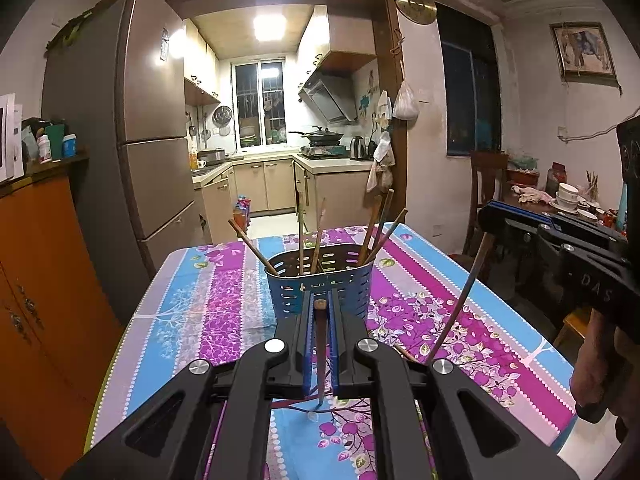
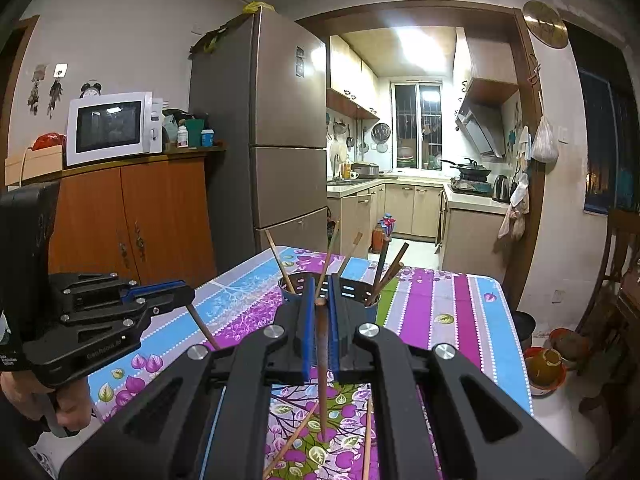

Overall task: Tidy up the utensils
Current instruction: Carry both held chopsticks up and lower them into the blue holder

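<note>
With each tool (image 1: 320, 304) (image 2: 320, 300) closed on a chopstick (image 1: 320, 352) (image 2: 321, 360) above the bench (image 1: 224, 304), you likely next drop both into the blue holder (image 1: 320, 280) ahead.

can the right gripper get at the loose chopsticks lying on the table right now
Probably not yet. The right gripper is shut on a chopstick, so its jaws are taken. The loose chopsticks lie just below it on the table, uncovered.
</note>
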Action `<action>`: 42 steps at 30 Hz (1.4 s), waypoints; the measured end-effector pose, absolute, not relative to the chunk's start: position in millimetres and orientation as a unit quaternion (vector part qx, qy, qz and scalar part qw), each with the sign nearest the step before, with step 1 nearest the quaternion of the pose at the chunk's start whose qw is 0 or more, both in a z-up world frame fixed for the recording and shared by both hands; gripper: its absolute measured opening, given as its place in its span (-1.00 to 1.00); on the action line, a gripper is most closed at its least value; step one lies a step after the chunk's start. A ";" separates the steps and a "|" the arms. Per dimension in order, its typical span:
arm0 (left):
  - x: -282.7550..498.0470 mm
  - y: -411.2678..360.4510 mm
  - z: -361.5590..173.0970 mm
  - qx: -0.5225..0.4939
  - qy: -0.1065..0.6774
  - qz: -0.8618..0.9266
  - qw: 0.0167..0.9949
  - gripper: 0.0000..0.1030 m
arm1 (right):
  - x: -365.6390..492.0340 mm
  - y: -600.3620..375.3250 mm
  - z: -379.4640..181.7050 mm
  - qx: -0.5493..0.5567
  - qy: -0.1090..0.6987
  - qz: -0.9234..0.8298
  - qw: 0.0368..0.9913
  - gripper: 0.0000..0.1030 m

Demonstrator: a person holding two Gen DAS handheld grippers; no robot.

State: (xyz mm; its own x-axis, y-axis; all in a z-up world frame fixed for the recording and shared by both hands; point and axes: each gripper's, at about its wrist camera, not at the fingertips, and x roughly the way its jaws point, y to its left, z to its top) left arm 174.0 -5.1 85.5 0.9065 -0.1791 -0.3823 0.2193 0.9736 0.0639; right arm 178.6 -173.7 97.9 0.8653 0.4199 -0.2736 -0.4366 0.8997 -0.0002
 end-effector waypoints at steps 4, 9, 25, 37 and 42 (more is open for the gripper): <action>174.8 -3.1 87.4 0.051 0.194 -0.108 0.974 -0.85 | 179.5 -172.1 98.2 -0.032 0.136 0.222 0.965 -0.90; 174.6 0.7 92.4 0.048 0.198 -0.115 0.972 -0.85 | 181.1 -172.3 98.9 -0.032 0.137 0.222 0.965 -0.90; 184.6 9.5 132.0 0.047 0.191 -0.112 0.974 -0.85 | 194.0 -179.2 121.2 -0.025 0.124 0.224 0.966 -0.90; 225.5 30.5 243.3 0.007 0.139 -0.105 0.985 -0.85 | 251.6 -186.8 216.6 0.006 0.094 0.222 0.970 -0.90; 261.9 33.4 272.8 -0.011 0.139 -0.105 0.985 -0.85 | 281.9 -176.3 242.3 -0.005 0.088 0.217 0.972 -0.90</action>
State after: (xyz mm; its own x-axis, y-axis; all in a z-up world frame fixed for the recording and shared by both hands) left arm 261.9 33.4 272.8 0.9392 -0.2097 -0.2720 0.2035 0.9777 -0.0510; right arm 281.9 -176.3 242.3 0.8907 0.4206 -0.1728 -0.4222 0.9060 0.0290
